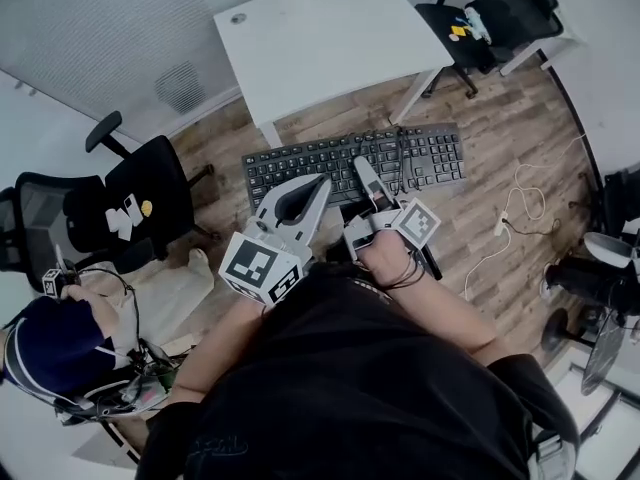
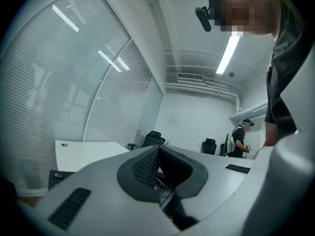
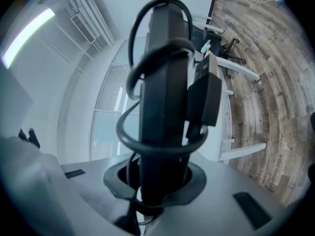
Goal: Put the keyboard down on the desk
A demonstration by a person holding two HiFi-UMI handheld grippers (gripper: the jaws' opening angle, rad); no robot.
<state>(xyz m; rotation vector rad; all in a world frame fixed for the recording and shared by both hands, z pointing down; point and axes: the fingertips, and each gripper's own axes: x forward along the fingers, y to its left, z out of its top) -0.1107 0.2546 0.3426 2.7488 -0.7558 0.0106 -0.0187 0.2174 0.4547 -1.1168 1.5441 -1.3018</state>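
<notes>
Right tongs (image 1: 363,164) are clamped on the near long edge of the black keyboard (image 1: 300,163), a bit right of its middle. In the right gripper view the tongs (image 3: 160,177) grip the keyboard (image 3: 162,82) end-on, with its cable (image 3: 119,129) looped round the body. Left tongs (image 1: 322,181) are together and empty, with the tips just beside the keyboard's near edge and no grip on it. The left gripper view confirms it: the tongs (image 2: 157,149) meet at the tips with nothing between the pads. Both grippers point roughly level, away from the person's black shirt (image 1: 350,388). The keyboard is up in the air, keys up, long axis left to right, over the wood floor (image 1: 480,208). It sits just short of the white worktop (image 1: 330,38) and isn't on it. The cable (image 1: 400,158) crosses the keys right of centre. Left of the keyboard is a black office chair (image 1: 140,193) with small items on the seat. A loose white cable (image 1: 520,203) lies on the floor to the right. A second black chair (image 1: 480,18) stands past the worktop's far right corner. A second person (image 1: 50,343) is at lower left in the head view.
</notes>
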